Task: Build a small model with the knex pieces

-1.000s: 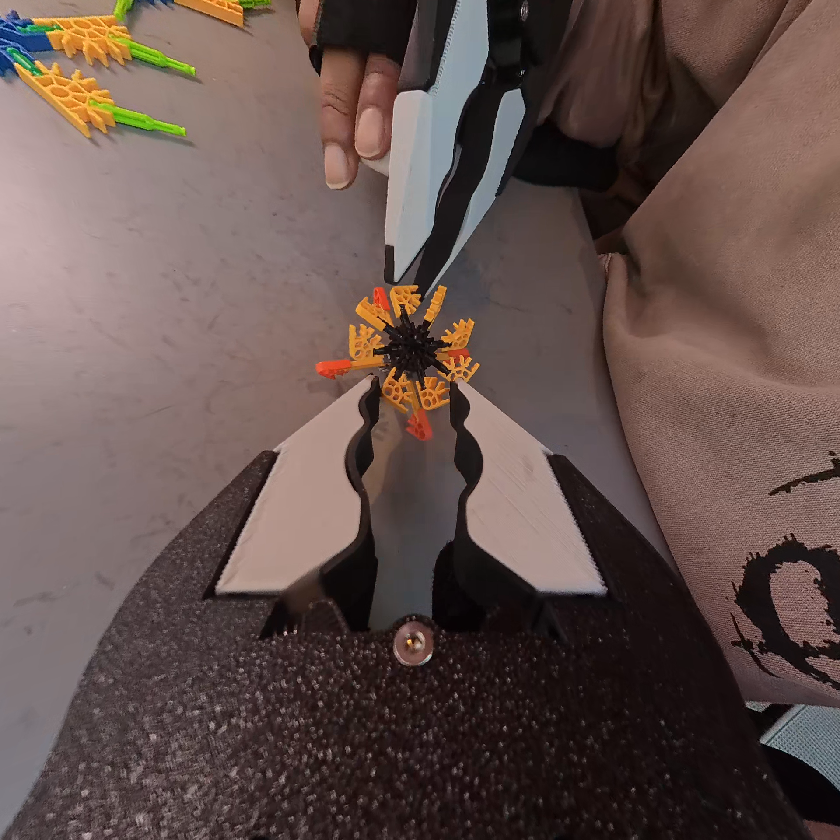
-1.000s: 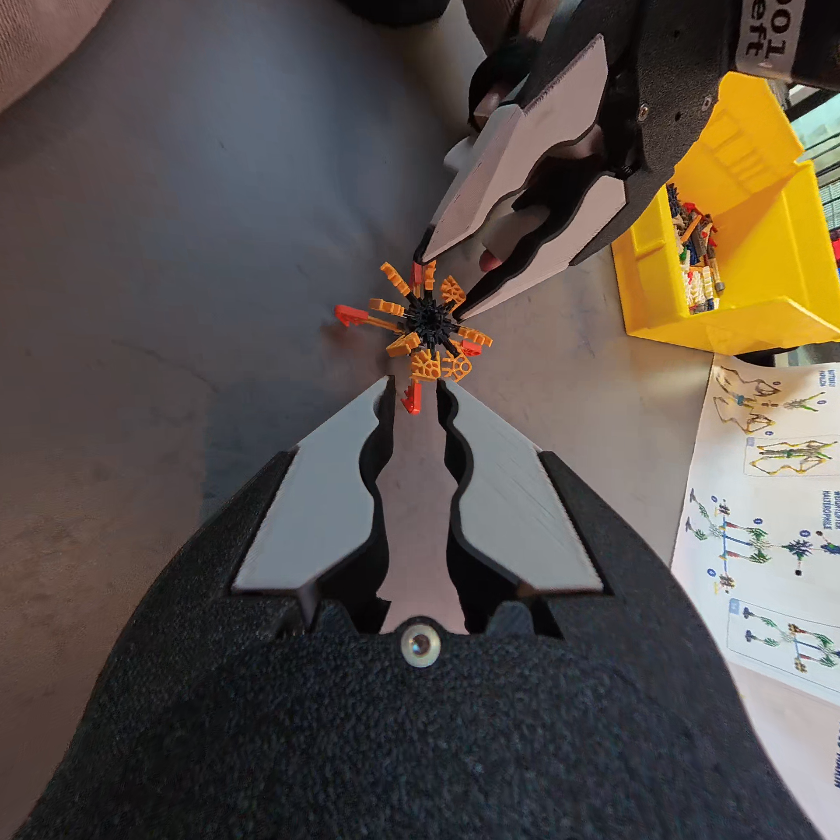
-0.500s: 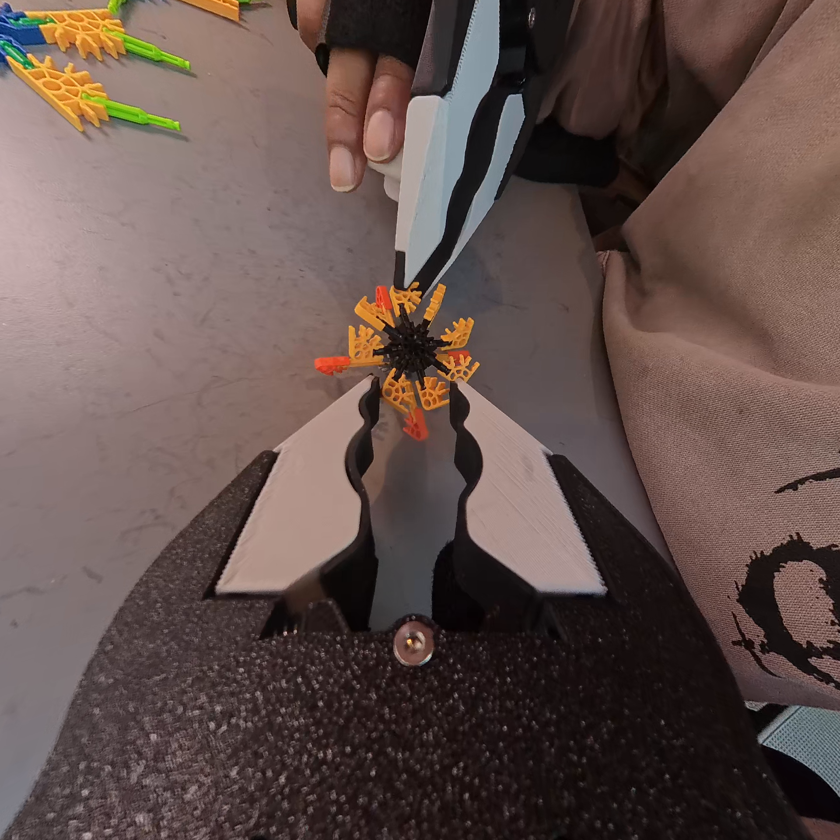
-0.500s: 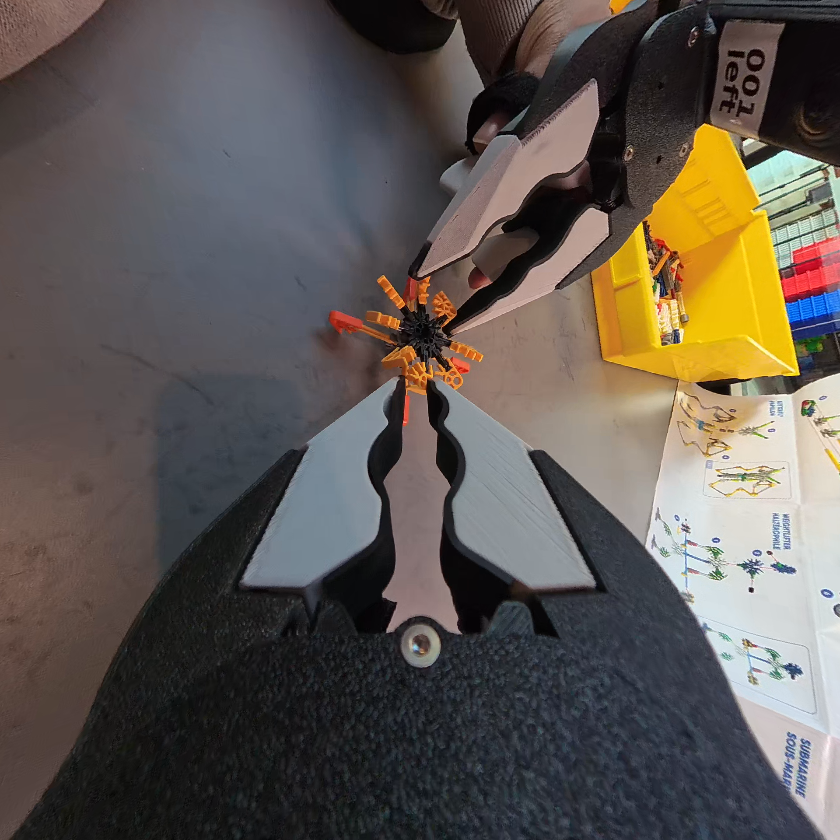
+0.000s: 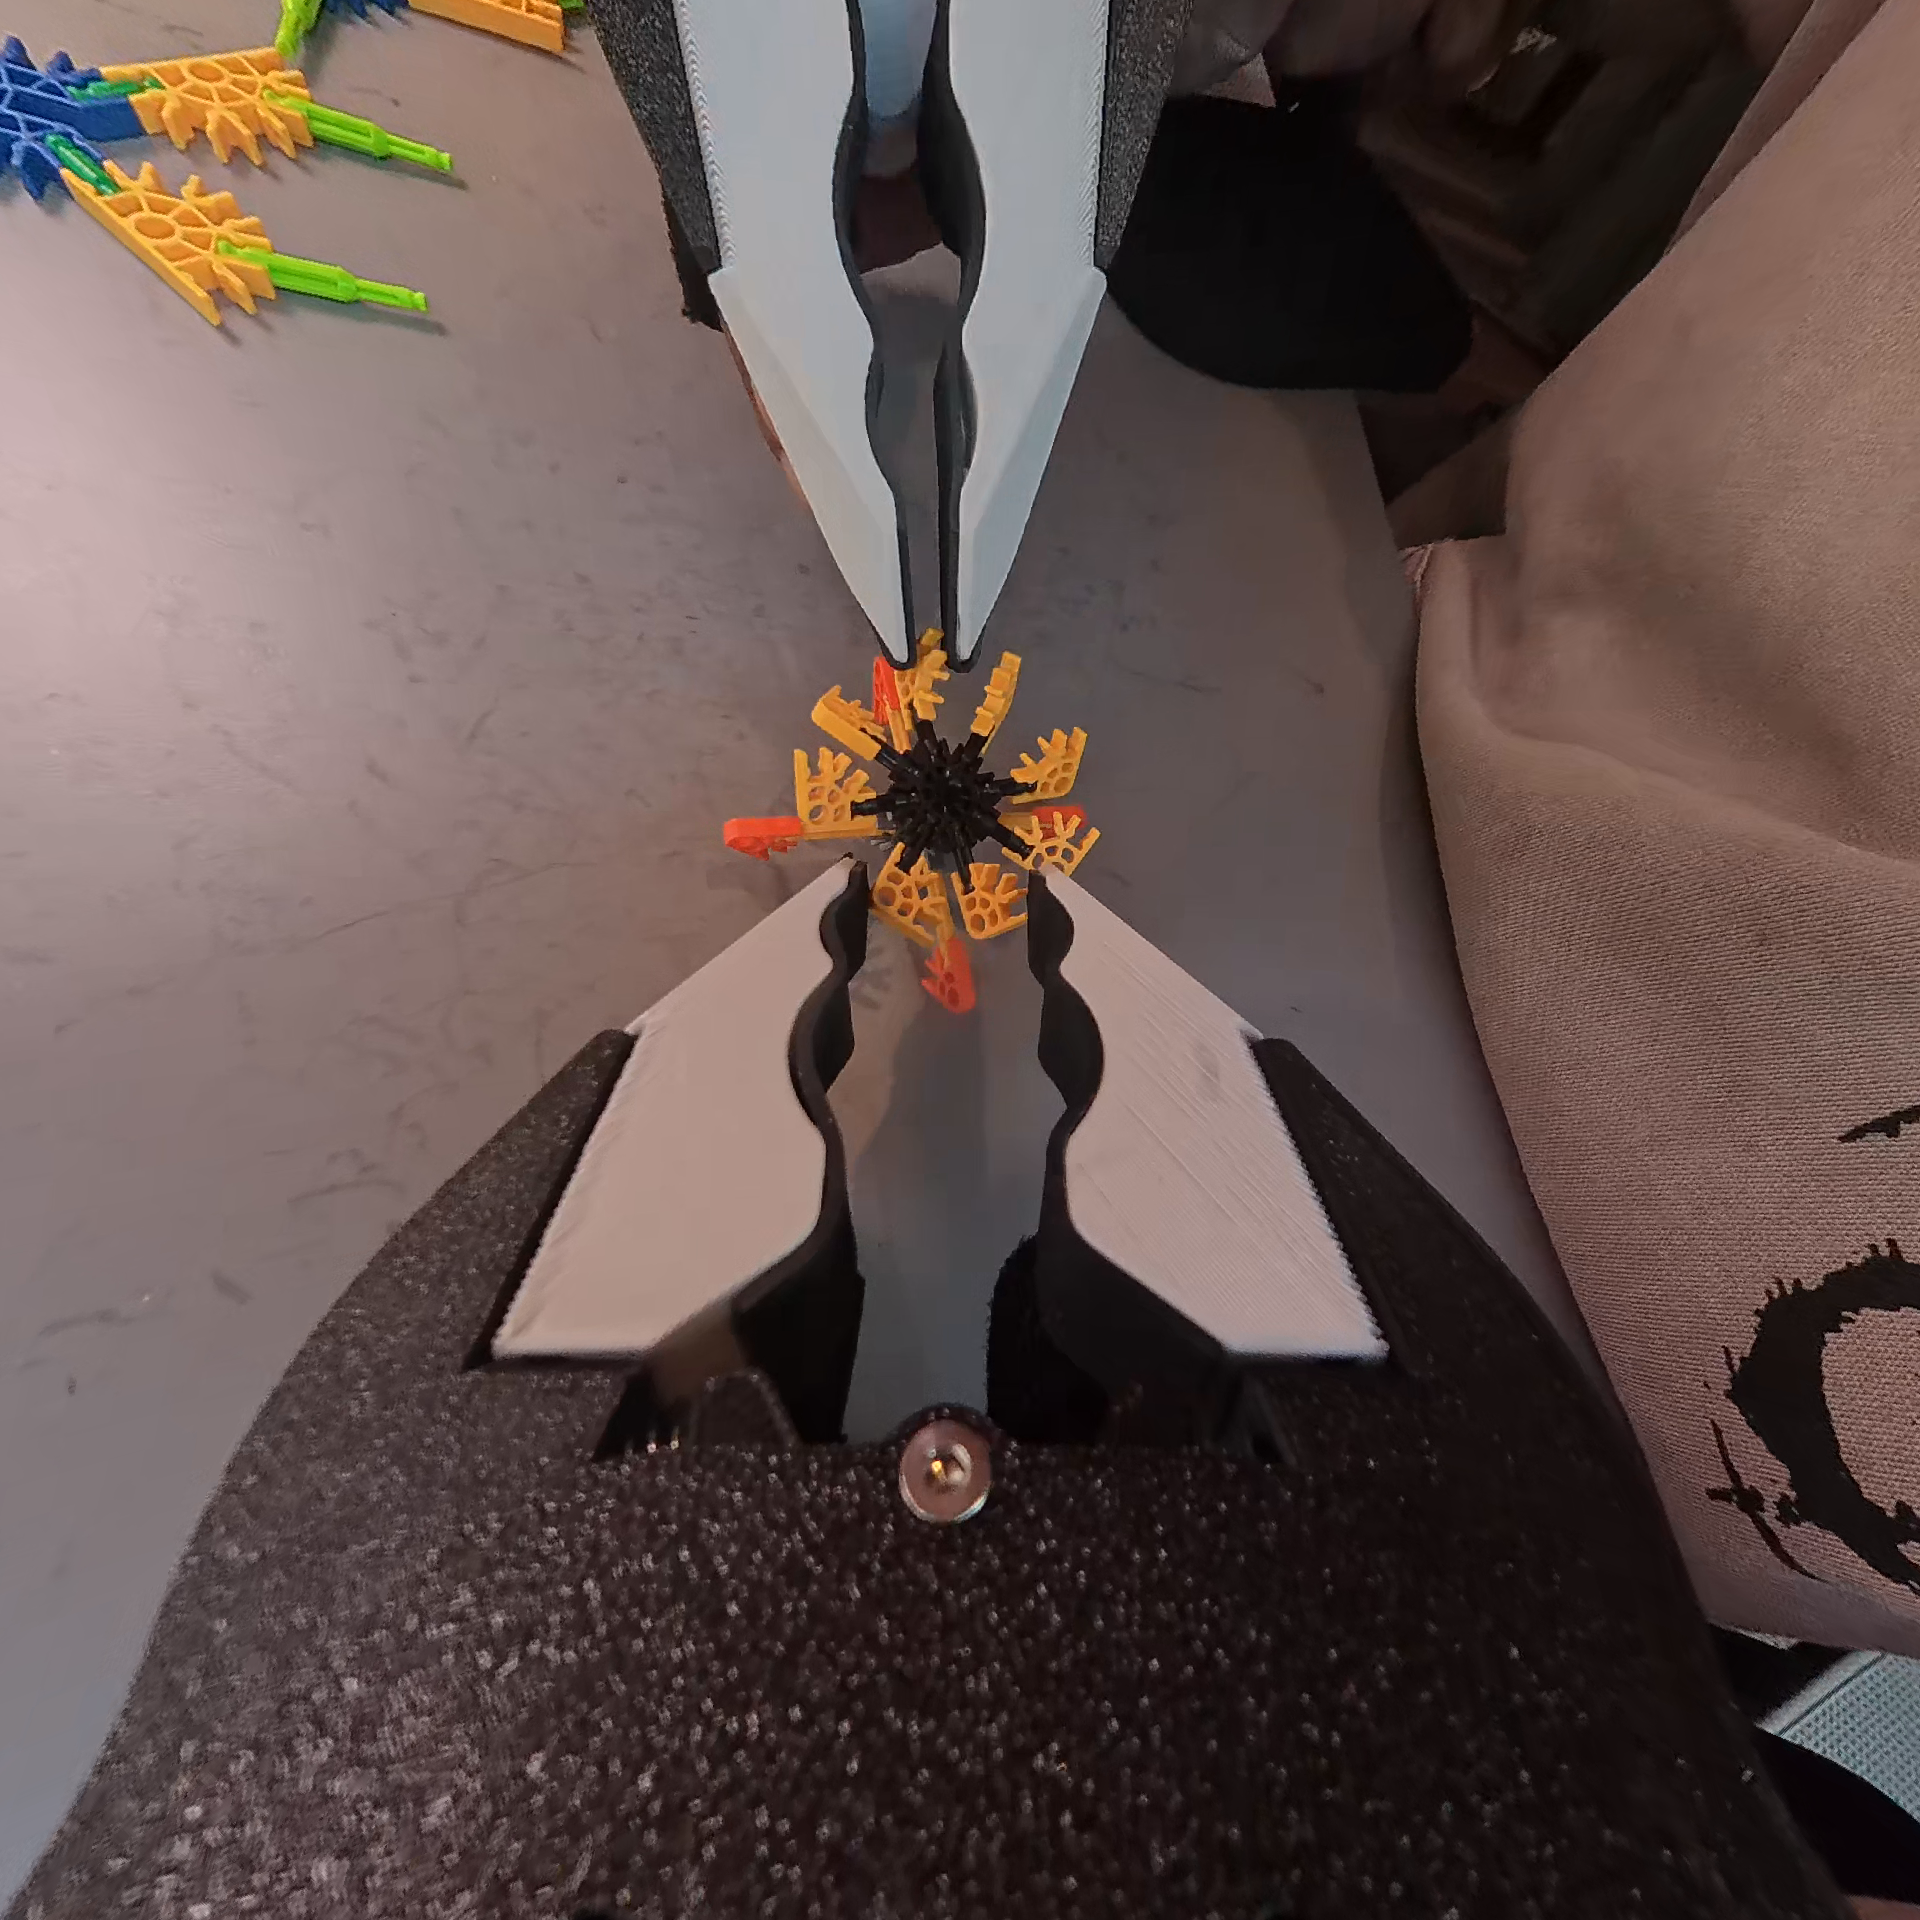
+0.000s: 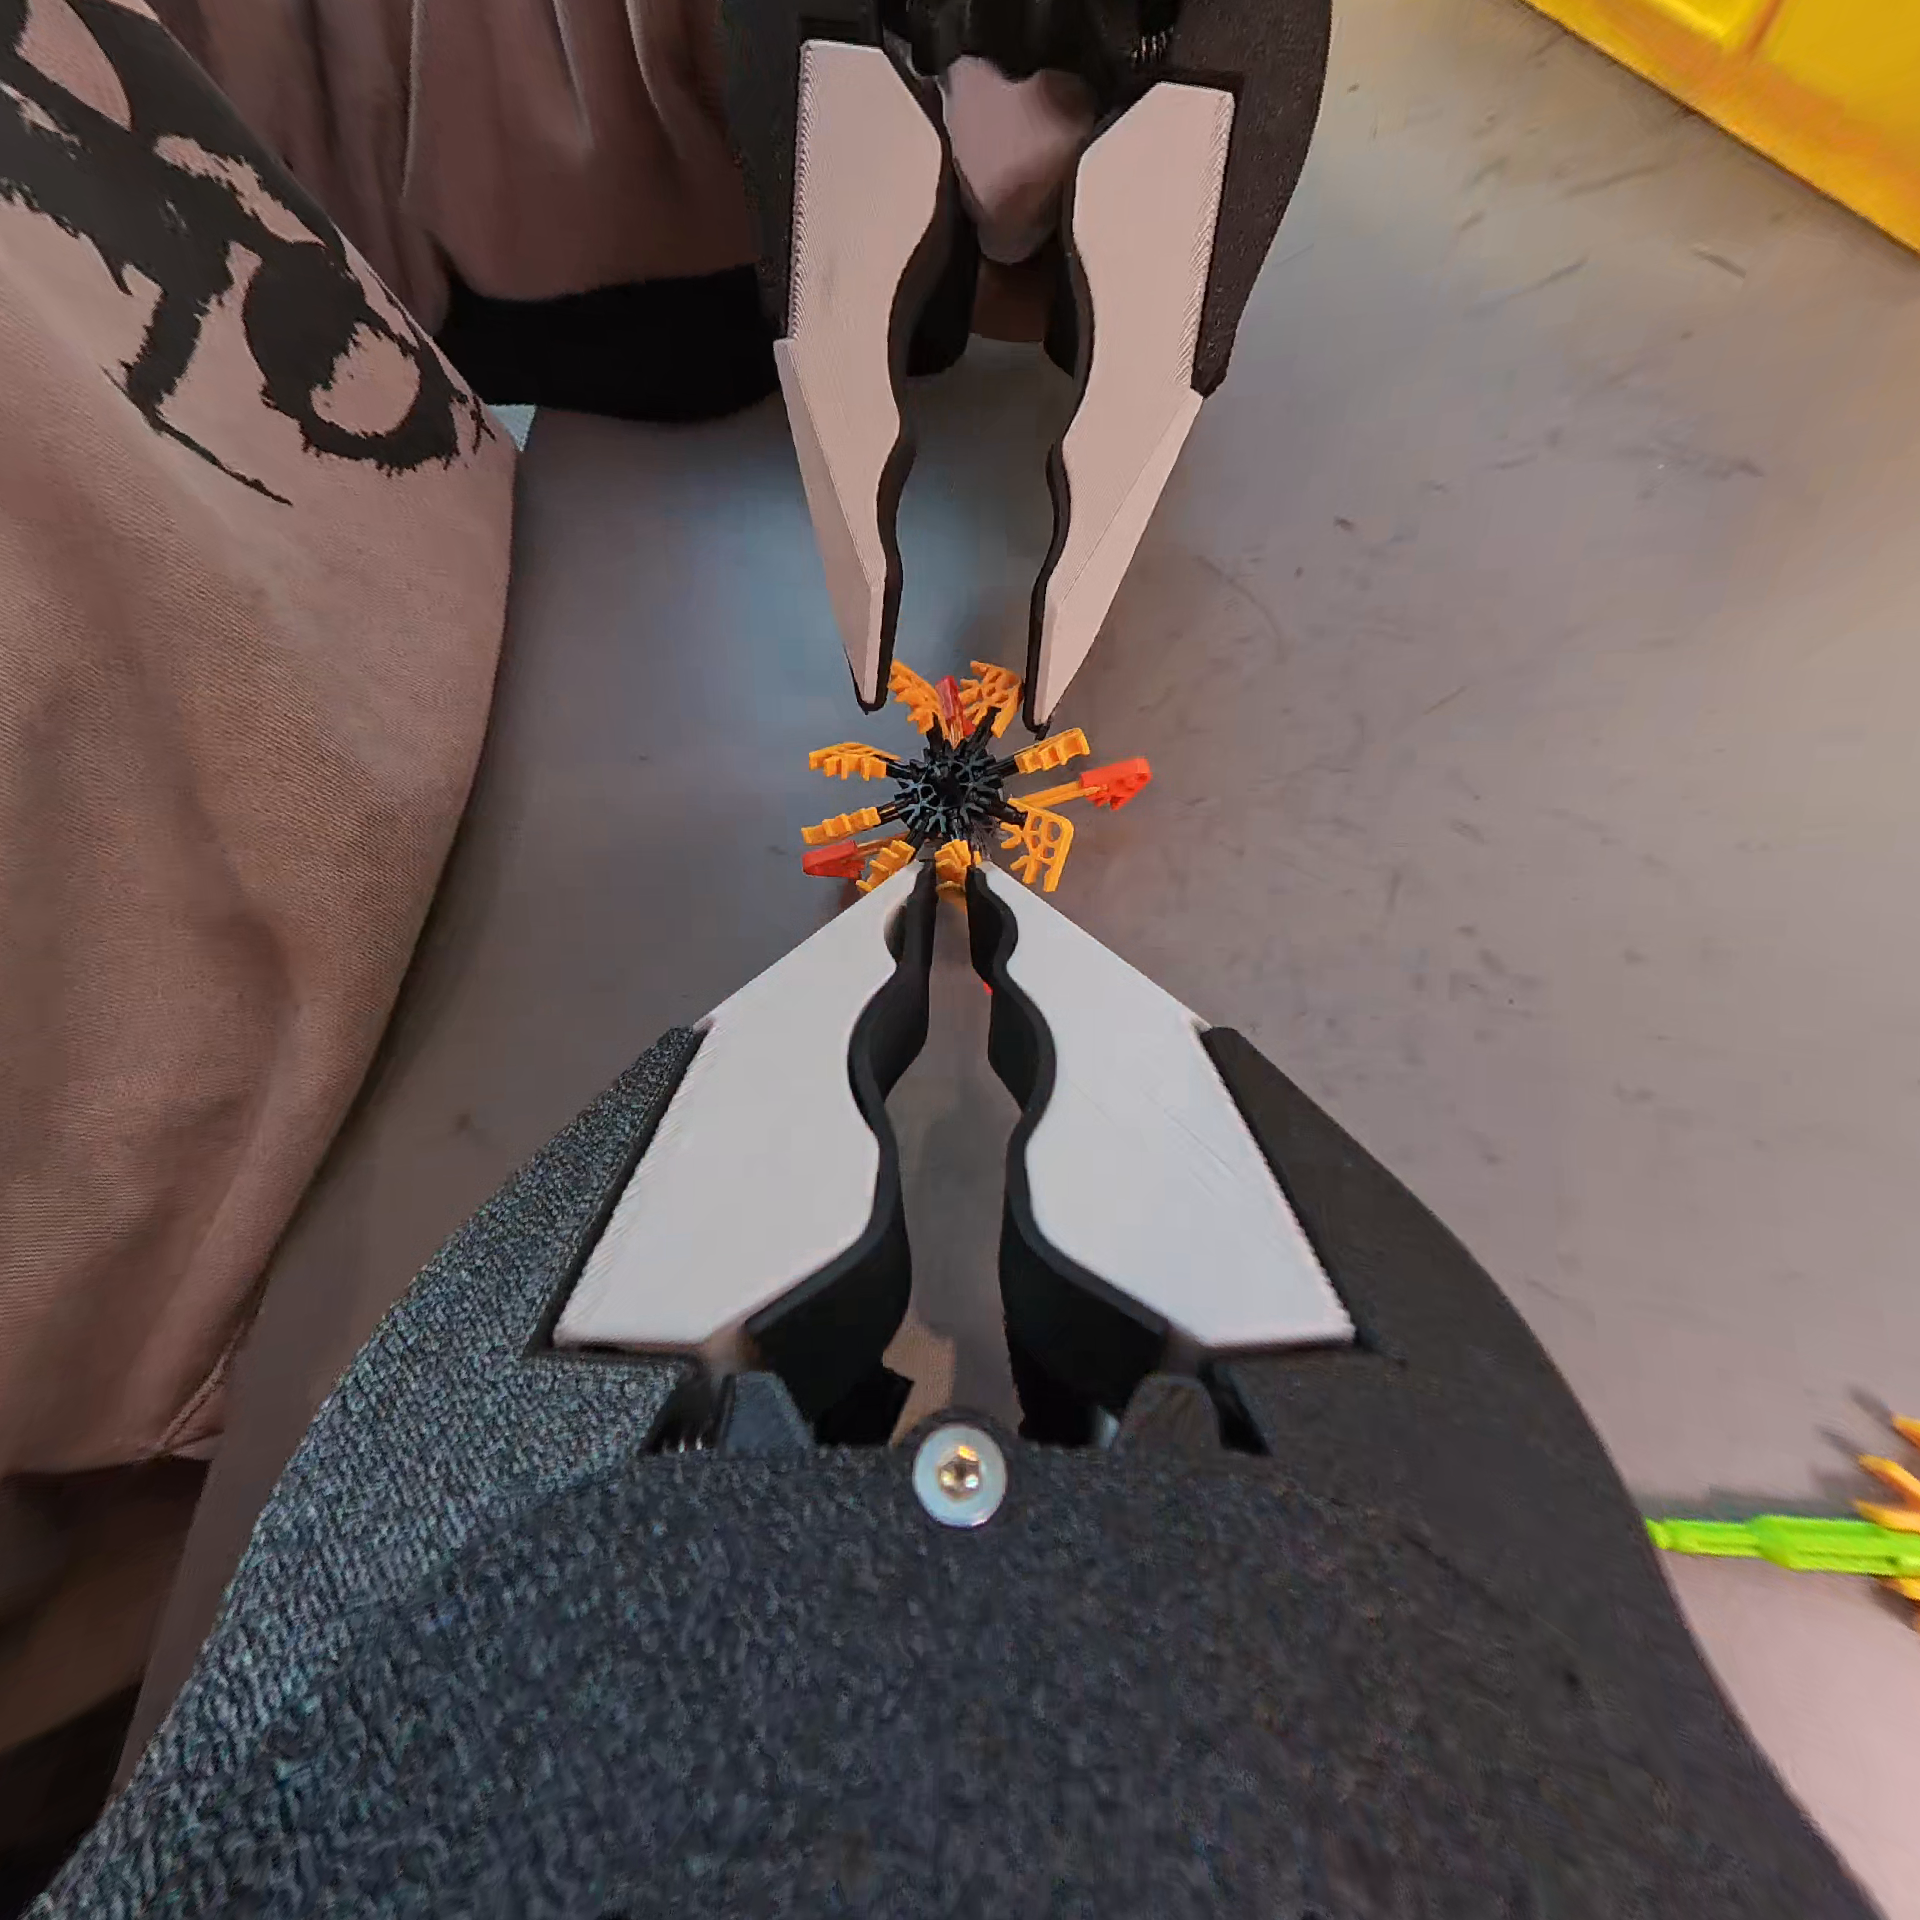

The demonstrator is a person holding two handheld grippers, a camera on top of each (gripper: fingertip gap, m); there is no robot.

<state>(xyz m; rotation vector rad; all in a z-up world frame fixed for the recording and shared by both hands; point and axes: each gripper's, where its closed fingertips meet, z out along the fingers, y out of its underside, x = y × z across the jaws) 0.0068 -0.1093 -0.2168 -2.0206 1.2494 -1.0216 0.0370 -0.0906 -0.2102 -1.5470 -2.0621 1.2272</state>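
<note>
Your grey table (image 5: 364,727) fills most of both views, with a tan garment (image 5: 1714,935) bearing a black brush-stroke print along one side; the print is cut off by the frame and no letters can be made out in it. A yellow bin (image 6: 1766,94) shows only as a blurred corner in the right wrist view, its contents out of sight.

Your left gripper (image 5: 945,883) stands with its fingers spread apart, straddling the near side of the spiky toy assembly (image 5: 930,805), whose yellow prongs lie between the fingertips; whether they touch the pads cannot be told. Your right gripper (image 6: 948,883) is nearly closed, pinching a yellow prong on the opposite side of the same assembly, so the two grippers face each other tip to tip with the toy between them, just above the table.

The assembly is a black hub with yellow connectors radiating out and a few red tips (image 5: 758,834).

Off to the far left lie loose yellow, blue and green pieces (image 5: 208,156), partly cut off.
</note>
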